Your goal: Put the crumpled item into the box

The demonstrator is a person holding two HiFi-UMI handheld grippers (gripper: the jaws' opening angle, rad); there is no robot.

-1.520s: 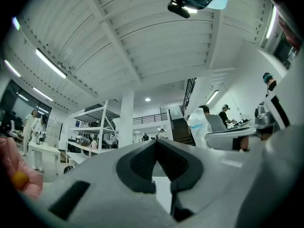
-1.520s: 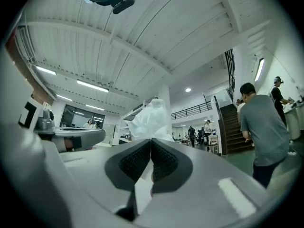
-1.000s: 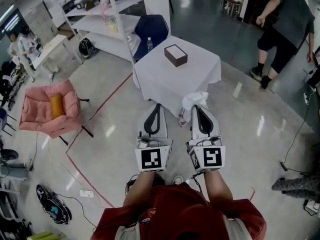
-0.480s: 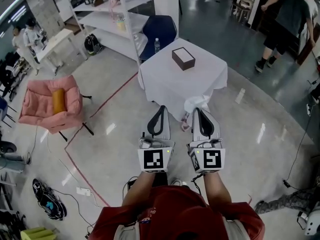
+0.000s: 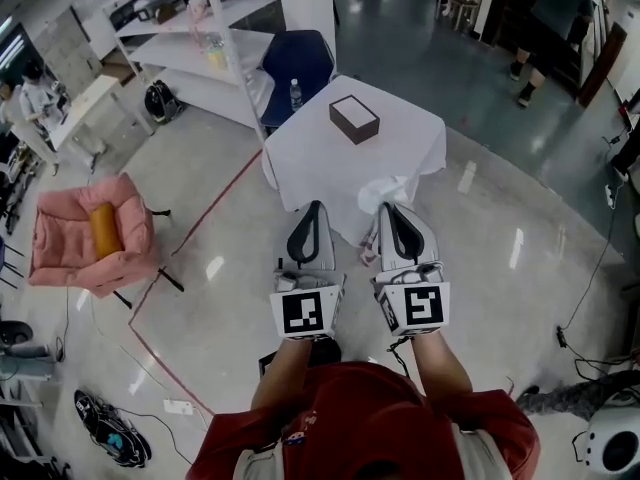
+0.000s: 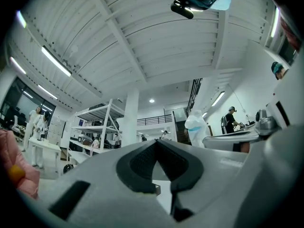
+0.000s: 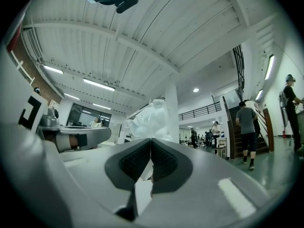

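The right gripper (image 7: pixel 151 141) has its two jaws squeezed together. The dark pads (image 7: pixel 135 160) pinch the bottom of a crumpled plastic bag (image 7: pixel 148 120). The bag is white and a bit see-through. It puffs up above the jaw tips.

The left gripper (image 6: pixel 156 141) has its jaws pressed together too, tip to tip. It holds nothing.

From the head view, the two grippers are side by side, close together, and they point the same way, toward the table (image 5: pixel 410 153). Each one has a cube with black and white squares at the back. The person's hands hold them, and a red shirt (image 5: pixel 370 428) shows at the bottom.

In that view the bag shows at the near corner of the table's white cloth, right at the tip of the right gripper. I cannot tell if it is over the tabletop or just in front of it.

The box (image 5: pixel 354 118) sits on the tabletop, close to the far corner. It is dark brown with a white top. It is well apart from the bag.

A water bottle (image 5: pixel 295 94) stands by the far left edge of the tabletop, next to a dark blue chair (image 5: pixel 300 60). White shelves (image 5: pixel 215 43) stand behind it. A pink armchair (image 5: pixel 70 248) with an orange cushion (image 5: pixel 103 230) sits on the floor far to the left.
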